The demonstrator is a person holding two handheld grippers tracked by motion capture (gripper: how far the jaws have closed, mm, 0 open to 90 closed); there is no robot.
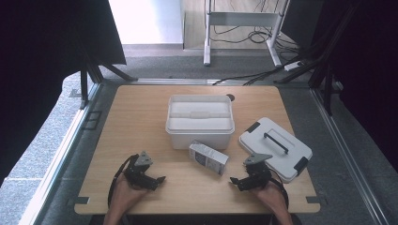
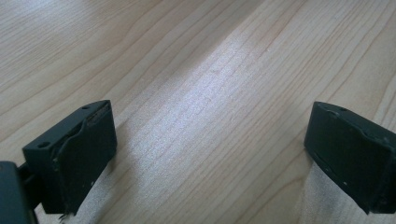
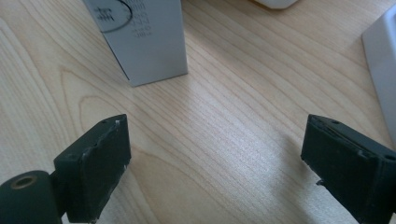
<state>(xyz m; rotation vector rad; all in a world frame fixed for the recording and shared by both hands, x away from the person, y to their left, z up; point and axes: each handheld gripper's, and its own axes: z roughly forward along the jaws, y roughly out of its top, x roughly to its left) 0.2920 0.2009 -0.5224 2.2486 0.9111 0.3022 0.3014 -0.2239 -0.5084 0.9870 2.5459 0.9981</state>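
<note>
Resting on the tabletop (image 1: 141,117), both claws are gaping empty; right claw (image 1: 237,181) is facing the carton (image 1: 208,157) just ahead—approach squarely, gripping its narrow sides.

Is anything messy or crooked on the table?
A little. The small carton lies on its side, slanted, in front of the open white box. The box's lid sits off to its right, also askew. Nothing looks spilled or broken.

Pale wood table (image 1: 141,122), smooth, fine-grained, faintly sheened. Beside the white matt plastic bin (image 1: 200,123): printed cardboard carton (image 1: 208,157), plus smooth white plastic lid (image 1: 275,147) with black handle. Matt black, scuffed pads (image 3: 95,168).
</note>
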